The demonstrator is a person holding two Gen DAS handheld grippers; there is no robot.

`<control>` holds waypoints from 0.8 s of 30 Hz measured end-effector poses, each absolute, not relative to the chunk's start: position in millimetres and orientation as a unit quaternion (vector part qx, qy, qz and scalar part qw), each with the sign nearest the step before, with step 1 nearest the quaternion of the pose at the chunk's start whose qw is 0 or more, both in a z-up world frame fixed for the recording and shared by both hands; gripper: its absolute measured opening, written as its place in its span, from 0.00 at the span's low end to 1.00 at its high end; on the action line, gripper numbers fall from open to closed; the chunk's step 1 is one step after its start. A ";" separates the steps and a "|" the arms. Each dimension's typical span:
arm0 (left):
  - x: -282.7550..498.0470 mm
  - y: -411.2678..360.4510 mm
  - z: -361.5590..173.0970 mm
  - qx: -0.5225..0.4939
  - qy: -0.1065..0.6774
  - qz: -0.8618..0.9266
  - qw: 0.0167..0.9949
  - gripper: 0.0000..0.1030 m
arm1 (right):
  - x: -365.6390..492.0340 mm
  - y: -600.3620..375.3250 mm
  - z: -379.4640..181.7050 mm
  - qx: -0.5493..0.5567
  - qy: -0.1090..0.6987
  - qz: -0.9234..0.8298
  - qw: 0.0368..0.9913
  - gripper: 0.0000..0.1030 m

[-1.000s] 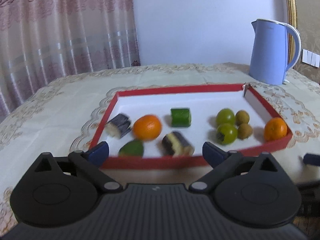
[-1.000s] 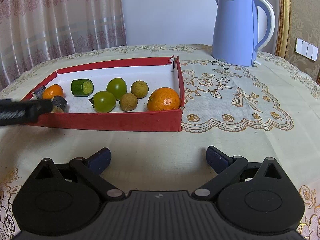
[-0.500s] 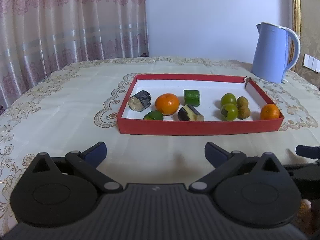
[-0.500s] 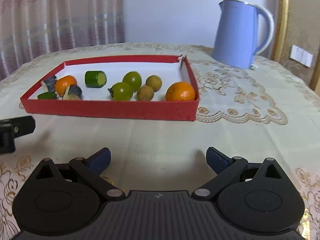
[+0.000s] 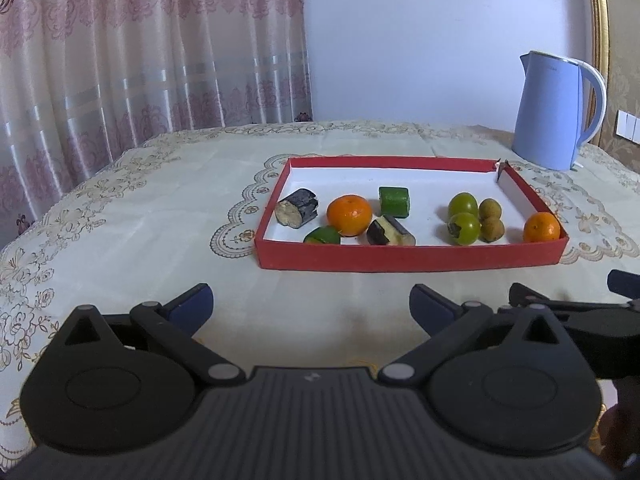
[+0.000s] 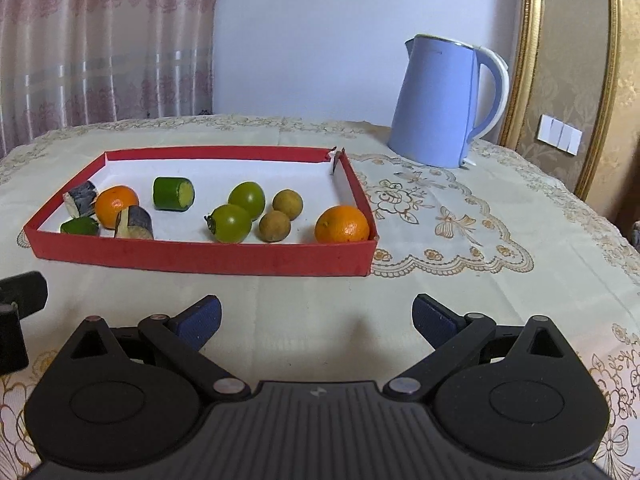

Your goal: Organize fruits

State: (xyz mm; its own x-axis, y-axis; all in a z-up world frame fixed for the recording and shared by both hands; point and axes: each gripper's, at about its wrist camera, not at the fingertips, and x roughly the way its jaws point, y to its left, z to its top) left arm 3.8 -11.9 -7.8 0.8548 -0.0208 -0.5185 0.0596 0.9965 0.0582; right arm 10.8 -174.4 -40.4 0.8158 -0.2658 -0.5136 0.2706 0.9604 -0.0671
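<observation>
- Grippers both idle: left gripper [image 5: 310,304] and right gripper [image 6: 316,318] with fingers spread wide, nothing between them, hovering over the tablecloth [image 6: 460,280] on the near side of the red tray [image 6: 200,254], clear of its front wall.
- Tray contents, right end of tray: one orange [image 6: 342,225] in the near right corner against the wall; two brown longans [image 6: 274,226] just left of it; two green persimmons [image 6: 231,223] touching each other, left of the longans.
- Tray contents, left end of tray: second orange [image 5: 349,215] sitting among vegetable pieces, namely two eggplant chunks [image 5: 298,213], a cucumber piece [image 5: 394,201] toward tray centre, a smaller green piece [image 5: 322,235] against the front wall.
- Kettle [image 6: 448,102] standing beyond the tray's far right corner; not part of the sort.
- Step in hand, as judged: between picks; fruit mostly grouped at the tray's right end, one orange left stranded at the left end.
- Next move, as judged: reach over the tray's front wall with the left gripper, straddle the left-end orange, close, carry it toward the right-end fruit group.
- Caution: orange flanked closely by the eggplant chunks and the small green piece; little finger room, so approach from above. Round fruit likely to roll on release.
</observation>
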 end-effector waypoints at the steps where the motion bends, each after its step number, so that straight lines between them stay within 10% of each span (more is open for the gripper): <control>1: 3.3 -12.1 -7.7 0.036 0.268 -0.021 0.962 1.00 | 10.6 -173.8 -39.8 0.004 0.267 -0.141 0.953 0.99; 24: 1.2 -12.6 -6.1 0.043 0.265 -0.015 0.963 1.00 | 10.4 -167.6 -40.0 -0.001 0.265 -0.130 0.956 0.99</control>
